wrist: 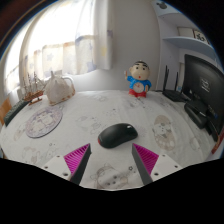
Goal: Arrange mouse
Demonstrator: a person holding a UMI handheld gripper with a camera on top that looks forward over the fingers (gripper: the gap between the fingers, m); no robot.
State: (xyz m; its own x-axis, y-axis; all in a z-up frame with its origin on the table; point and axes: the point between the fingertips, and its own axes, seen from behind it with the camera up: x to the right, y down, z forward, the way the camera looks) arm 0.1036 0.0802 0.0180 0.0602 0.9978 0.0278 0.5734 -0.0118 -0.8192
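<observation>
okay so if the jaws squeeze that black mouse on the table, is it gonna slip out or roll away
The black mouse looks rigid and low with a flat base, so it should slide, not roll. Its rounded, smooth-looking shell may slip from a high pinch. It lies just beyond the open gripper, untouched, on the patterned table.

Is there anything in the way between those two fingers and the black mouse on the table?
Nothing visible. The mouse lies on the table just ahead of the open gripper, with only bare tabletop between them.

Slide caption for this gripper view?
Open gripper approaches black mouse just ahead of its fingers on patterned table, figurine beyond.
</observation>
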